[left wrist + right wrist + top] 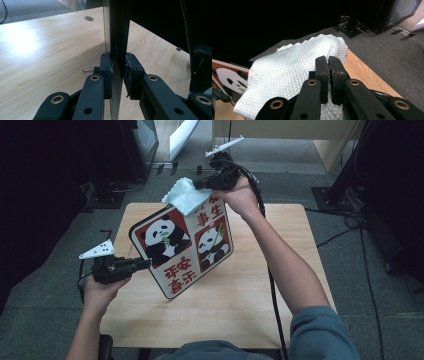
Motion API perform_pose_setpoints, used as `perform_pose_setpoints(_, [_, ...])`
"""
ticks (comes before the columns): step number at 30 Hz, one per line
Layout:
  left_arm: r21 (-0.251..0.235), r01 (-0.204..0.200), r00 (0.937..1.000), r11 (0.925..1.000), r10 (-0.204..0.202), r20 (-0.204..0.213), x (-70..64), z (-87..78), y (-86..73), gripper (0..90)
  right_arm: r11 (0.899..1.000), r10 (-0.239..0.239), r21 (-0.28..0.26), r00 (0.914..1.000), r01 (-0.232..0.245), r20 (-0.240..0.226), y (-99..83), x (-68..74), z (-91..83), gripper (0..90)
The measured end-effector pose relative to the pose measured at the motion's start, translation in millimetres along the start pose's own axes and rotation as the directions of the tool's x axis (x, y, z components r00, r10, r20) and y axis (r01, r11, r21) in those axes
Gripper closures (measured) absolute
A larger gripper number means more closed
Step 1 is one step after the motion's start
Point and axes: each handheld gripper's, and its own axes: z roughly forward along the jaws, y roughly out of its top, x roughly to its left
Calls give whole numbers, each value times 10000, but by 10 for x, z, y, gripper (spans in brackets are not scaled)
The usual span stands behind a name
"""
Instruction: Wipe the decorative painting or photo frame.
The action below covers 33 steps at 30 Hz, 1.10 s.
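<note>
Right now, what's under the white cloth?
The white cloth, pinched by the right gripper, lies over the panda board's top edge. Red characters show beside it; the print beneath is covered.

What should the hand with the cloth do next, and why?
Probably drag the white cloth down across the panda board. The right gripper pinches the cloth at the board's top edge, the left gripper clamps the board tilted up, and most of its face lies uncovered below.

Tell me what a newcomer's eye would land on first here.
First the panda board, red, white and black, held tilted above the wooden table with its edge clamped in the left gripper. Next the white cloth, pinched in the right gripper and draped over the board's far top corner.
</note>
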Motion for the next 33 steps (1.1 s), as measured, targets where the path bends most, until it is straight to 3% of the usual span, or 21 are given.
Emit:
perform_pose_setpoints(12, [-10,10,10000,10000,-10,-72,7,-3,0,788,9996,282,8,9974,-284,669,-27,-167,-112,875])
perform_pose_setpoints(25, [6,21,10000,10000,-21,-75,8,-5,-1,788,9996,267,38,9807,-280,1938,-75,-321,-242,875])
perform_pose_setpoints(33, [19,10,9999,10000,-10,-139,5,-2,1,786,9989,436,70,9768,-461,2098,-168,-397,-288,876])
